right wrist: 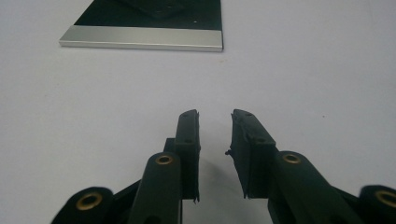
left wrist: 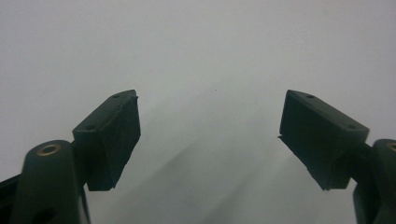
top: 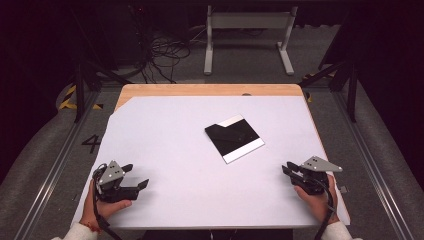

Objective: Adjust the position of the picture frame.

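Observation:
A flat black square plate [top: 234, 138] with silver strips along two edges lies on the white sheet [top: 175, 130], a little right of centre. In the right gripper view the plate [right wrist: 140, 44] lies ahead of the jaws, silver edge toward me. My left gripper [top: 136, 176] rests near the sheet's front left, held by a hand, with its jaws wide apart. In the left gripper view, the left gripper [left wrist: 211, 100] has nothing but bare white sheet between its jaws. My right gripper [top: 286, 169] sits at the front right and points at the plate. Its jaws [right wrist: 215, 116] stand a narrow gap apart, holding nothing.
The white sheet covers a wooden table whose far edge [top: 210, 90] shows bare wood. Beyond it stand a white metal frame [top: 247, 35] and loose cables [top: 160, 55] on the floor. Dark rails run along both sides of the table.

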Available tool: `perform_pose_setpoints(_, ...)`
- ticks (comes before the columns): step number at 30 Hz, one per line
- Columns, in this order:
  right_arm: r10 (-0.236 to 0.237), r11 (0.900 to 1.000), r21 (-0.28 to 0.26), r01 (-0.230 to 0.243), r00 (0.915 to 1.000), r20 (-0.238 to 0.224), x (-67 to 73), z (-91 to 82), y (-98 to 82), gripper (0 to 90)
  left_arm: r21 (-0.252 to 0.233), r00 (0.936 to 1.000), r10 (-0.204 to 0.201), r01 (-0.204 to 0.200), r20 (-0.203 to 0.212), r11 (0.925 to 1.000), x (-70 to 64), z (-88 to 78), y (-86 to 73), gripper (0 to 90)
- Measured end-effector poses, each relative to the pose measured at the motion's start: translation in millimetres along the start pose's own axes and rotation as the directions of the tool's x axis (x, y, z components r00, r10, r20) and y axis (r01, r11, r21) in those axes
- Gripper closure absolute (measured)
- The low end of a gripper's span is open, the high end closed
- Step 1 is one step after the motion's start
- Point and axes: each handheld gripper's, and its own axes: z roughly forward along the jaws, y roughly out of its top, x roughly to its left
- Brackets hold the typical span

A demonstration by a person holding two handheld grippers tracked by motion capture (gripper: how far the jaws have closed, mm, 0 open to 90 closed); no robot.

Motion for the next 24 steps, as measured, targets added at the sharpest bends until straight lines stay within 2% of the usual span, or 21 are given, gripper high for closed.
perform_pose_setpoints(6, -0.002, 1.0, 0.007, 0.002, 0.9997, -0.026, 0.0, -0.8, -0.7, 81.5, 0.019, 0.9997, 0.012, -0.012, 0.023, 0.9997, -3.6, 4.8, 1.1, 25.9)
perform_pose_setpoints(7, -0.003, 1.0, 0.007, 0.003, 0.9995, -0.031, 0.2, -0.9, -0.6, 81.6, 0.026, 0.9996, 0.023, -0.024, 0.016, 0.9994, -3.9, 5.4, 1.5, 26.0)
perform_pose_setpoints(9, -0.007, 1.0, 0.003, 0.007, 0.9994, -0.035, 0.2, -0.7, 0.1, 81.6, 0.027, 0.999, 0.034, -0.034, 0.03, 0.999, -4.7, 6.8, 1.7, 28.1)
perform_pose_setpoints(10, -0.003, 1.0, 0.0, 0.003, 0.9994, -0.036, 0.1, -0.7, 1.0, 81.9, 0.033, 0.9988, 0.045, -0.045, 0.017, 0.9984, -5.4, 7.1, 2.3, 28.6)
perform_pose_setpoints(14, -0.012, 1.0, -0.012, 0.012, 0.9993, -0.034, -1.0, 0.5, 5.2, 83.2, 0.026, 0.9991, 0.037, -0.038, 0.023, 0.999, -4.9, 6.2, 3.5, 29.2)
perform_pose_setpoints(15, -0.017, 1.0, -0.011, 0.017, 0.9993, -0.032, -0.8, 1.2, 5.9, 83.2, 0.024, 0.9986, 0.036, -0.037, 0.038, 0.999, -5.0, 6.5, 3.8, 32.4)
perform_pose_setpoints(17, -0.018, 1.0, -0.006, 0.018, 0.9992, -0.035, -0.5, 1.9, 6.3, 84.8, 0.022, 0.9987, 0.03, -0.031, 0.041, 0.9993, -5.1, 7.9, 5.4, 35.4)
perform_pose_setpoints(18, -0.023, 1.0, -0.001, 0.023, 0.9991, -0.036, -0.4, 2.3, 6.7, 85.4, 0.021, 0.9976, 0.043, -0.045, 0.054, 0.9988, -4.0, 8.4, 6.4, 40.4)
perform_pose_setpoints(19, -0.025, 1.0, 0.0, 0.025, 0.999, -0.036, -0.5, 2.5, 6.9, 86.1, 0.02, 0.9975, 0.037, -0.038, 0.061, 0.9991, -4.2, 9.4, 7.2, 45.6)
perform_pose_setpoints(20, -0.021, 1.0, -0.004, 0.021, 0.999, -0.039, -0.9, 2.5, 7.3, 87.8, 0.023, 0.9976, 0.04, -0.041, 0.056, 0.9989, -4.2, 10.9, 8.6, 46.4)
perform_pose_setpoints(22, -0.024, 1.0, -0.007, 0.024, 0.9989, -0.041, -1.4, 2.9, 9.2, 89.8, 0.028, 0.9955, 0.053, -0.056, 0.078, 0.998, -3.8, 13.1, 11.4, 62.7)
perform_pose_setpoints(23, -0.024, 1.0, -0.007, 0.024, 0.9989, -0.041, -1.4, 2.9, 9.2, 89.8, 0.028, 0.9955, 0.053, -0.056, 0.078, 0.998, -3.8, 13.1, 11.4, 67.8)
perform_pose_setpoints(24, -0.025, 1.0, -0.01, 0.025, 0.9988, -0.042, -1.4, 3.1, 10.0, 90.0, 0.039, 0.995, 0.059, -0.062, 0.08, 0.9973, -4.1, 14.4, 13.1, 67.8)
